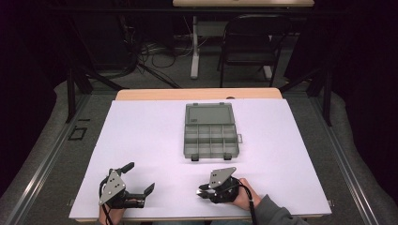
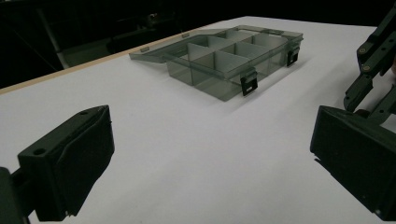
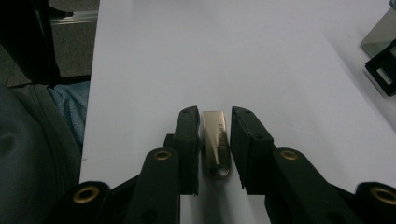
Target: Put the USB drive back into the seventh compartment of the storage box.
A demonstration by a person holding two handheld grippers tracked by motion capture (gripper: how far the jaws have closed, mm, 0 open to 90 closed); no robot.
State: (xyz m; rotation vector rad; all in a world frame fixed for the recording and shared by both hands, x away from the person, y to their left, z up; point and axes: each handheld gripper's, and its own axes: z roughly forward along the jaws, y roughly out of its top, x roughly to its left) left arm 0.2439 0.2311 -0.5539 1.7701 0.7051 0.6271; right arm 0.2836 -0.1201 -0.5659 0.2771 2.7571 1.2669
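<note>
1. Left gripper (image 1: 139, 178): jaws spread wide, holding nothing, low over the white table (image 1: 141, 136).
2. Right gripper (image 3: 213, 122): jaws pressed against a small metal USB stick (image 3: 215, 140); whether it is lifted off the table cannot be told.
3. Compartment box (image 1: 210, 136): mid-table, lid open, apparently empty.

Small silver USB stick (image 3: 215, 142) sitting between two black jaws of right gripper (image 3: 214, 122), seen in right gripper view. Tiny raised letters running along stick's top, too small and blurry for reading. Grey box (image 1: 210, 132) with little compartments showing no words or numbers. White table (image 1: 141, 140) carrying no writing. No other signs or labels readable.
</note>
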